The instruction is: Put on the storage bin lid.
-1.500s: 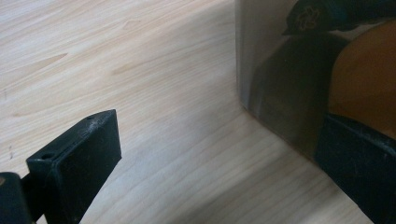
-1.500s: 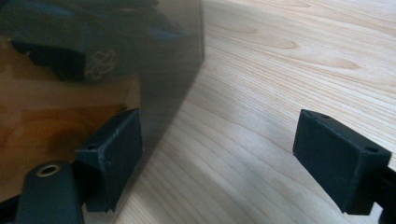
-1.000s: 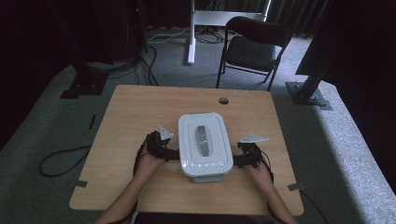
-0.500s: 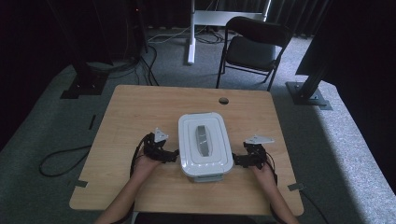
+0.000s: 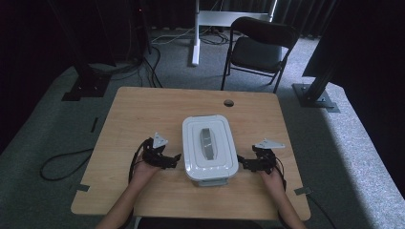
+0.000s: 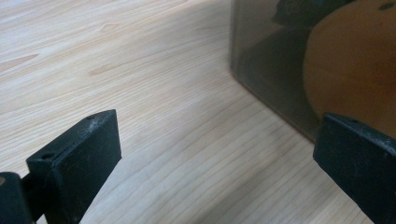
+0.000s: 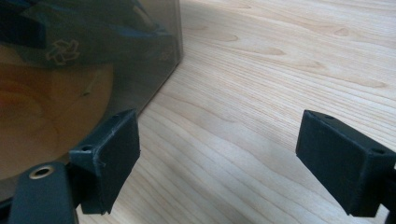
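The contents of the box (image 5: 209, 149) are hard to make out: through its tinted clear wall, in the left gripper view, a rounded orange-brown shape (image 6: 355, 65) is seen, cut off by the frame edge, with something dark above it that cannot be identified. In the right gripper view the same kind of rounded brownish form (image 7: 42, 121) is glimpsed behind the wall, under a dark blue item bearing a pale printed mark; what these things are cannot be told. From the high view the interior is hidden altogether by the white lid (image 5: 207, 142), which is closed and carries a grey handle (image 5: 207, 143) along its middle. The box is placed near the middle of the wooden counter (image 5: 143, 109), toward the person's edge. The left gripper (image 5: 168, 160) is held just beside the box's left wall, and the right gripper (image 5: 244, 163) just beside its right wall. Both sets of jaws are spread wide, with nothing held between them, only bare wood being seen in the gaps.
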### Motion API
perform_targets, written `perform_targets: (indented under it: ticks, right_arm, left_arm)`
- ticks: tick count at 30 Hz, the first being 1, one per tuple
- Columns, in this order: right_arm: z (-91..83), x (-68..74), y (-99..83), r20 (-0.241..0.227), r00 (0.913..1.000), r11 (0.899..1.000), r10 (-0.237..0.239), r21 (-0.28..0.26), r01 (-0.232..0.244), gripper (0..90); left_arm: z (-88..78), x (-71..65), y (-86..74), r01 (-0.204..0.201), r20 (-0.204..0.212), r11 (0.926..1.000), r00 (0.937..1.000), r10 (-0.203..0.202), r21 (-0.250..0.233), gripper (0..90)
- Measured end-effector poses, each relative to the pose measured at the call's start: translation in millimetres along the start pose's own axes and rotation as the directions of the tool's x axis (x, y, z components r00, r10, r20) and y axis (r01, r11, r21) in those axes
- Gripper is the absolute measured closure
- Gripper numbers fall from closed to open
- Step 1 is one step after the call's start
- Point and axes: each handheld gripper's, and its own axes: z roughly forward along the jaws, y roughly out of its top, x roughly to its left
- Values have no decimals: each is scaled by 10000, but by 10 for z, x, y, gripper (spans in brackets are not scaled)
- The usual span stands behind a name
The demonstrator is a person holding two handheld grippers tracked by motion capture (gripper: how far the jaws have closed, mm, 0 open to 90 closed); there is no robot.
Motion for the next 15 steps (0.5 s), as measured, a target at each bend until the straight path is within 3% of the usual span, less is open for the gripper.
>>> perform_targets:
  ticks: [15]
  right_arm:
    - [-199, -174, -126, 601, 9974, 9990, 394, -211, -382, 130]
  left_arm:
    - [-246, 208, -264, 485, -681, 9987, 9965, -492, -123, 14]
